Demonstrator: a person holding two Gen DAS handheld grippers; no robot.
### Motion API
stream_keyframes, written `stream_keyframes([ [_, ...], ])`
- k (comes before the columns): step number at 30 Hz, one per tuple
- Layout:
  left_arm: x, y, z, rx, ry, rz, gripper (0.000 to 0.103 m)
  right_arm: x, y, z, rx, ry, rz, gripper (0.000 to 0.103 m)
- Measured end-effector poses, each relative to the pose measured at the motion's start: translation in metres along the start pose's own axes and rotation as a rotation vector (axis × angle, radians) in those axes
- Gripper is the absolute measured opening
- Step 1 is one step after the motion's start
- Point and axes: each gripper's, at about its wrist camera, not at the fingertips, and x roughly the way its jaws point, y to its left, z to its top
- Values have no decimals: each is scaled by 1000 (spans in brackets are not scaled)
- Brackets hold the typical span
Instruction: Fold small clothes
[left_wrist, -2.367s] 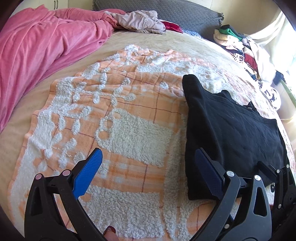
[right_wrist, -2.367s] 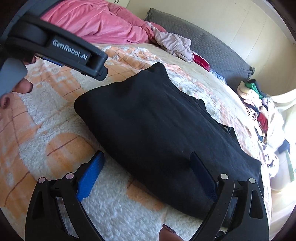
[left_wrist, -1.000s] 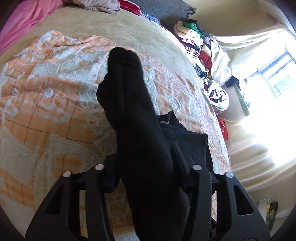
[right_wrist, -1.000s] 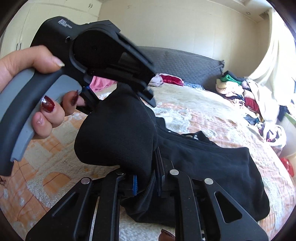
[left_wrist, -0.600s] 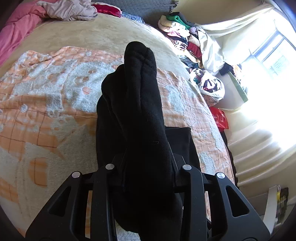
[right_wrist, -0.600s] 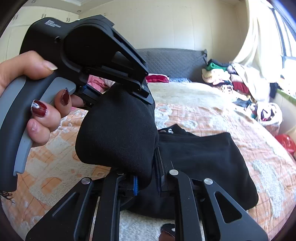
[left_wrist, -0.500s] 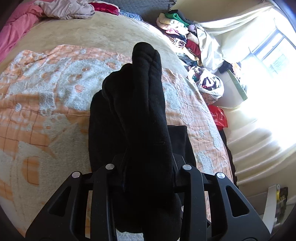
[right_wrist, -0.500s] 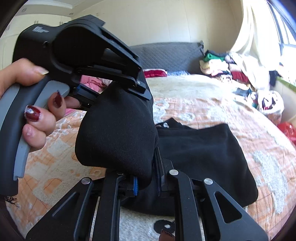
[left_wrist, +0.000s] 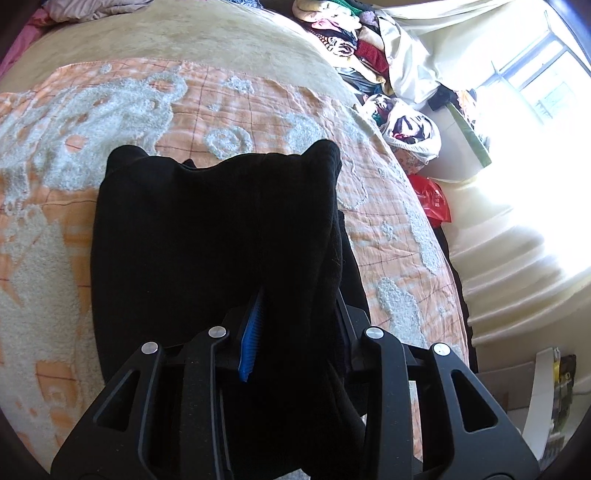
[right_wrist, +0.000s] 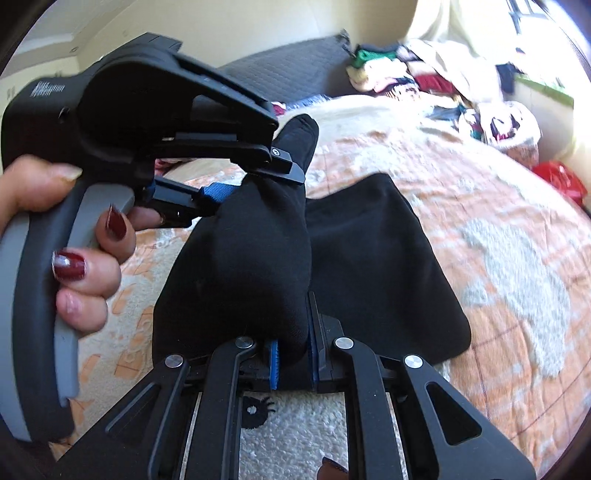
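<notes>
The black garment (left_wrist: 207, 236) lies partly folded on the orange and white blanket (left_wrist: 258, 103) that covers the bed (left_wrist: 184, 37), with one doubled edge lifted clear of the rest.

The left claw (left_wrist: 295, 325) is clenched on that raised fold; thick black cloth fills the gap between its blue pads (left_wrist: 251, 339). From the right wrist view the same left claw (right_wrist: 255, 181) shows from the side, held by a hand (right_wrist: 85, 251) with dark red nails wrapped round its grey handle. A white label on the claw's black body is too blurred to read.

The right claw (right_wrist: 293, 354) is clamped on the lower end of the same lifted fold, its pads (right_wrist: 274, 363) squeezed close with the cloth bunched between them.

A pile of mixed clothes (right_wrist: 424, 74) sits by the far wall beside a grey headboard (right_wrist: 295, 70), and a red bag (left_wrist: 432, 199) lies beyond the bed's edge. No other writing is legible.
</notes>
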Motion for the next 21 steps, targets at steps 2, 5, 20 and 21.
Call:
stream_keyframes([
  [2,6,-4,-1,-1,7,-5,26,0,-8,0,55,24,19,11],
  [5,11,-9,-4,0,11,-17,28,0,-15,0,90,46,18,13],
  [20,-22,-3,-9,-9,-65,-104,36,-8,-33,9,196,119,110,38],
  [21,-29,1,-11,-13,-82,-102,36,-10,-34,10,201,109,121,46],
])
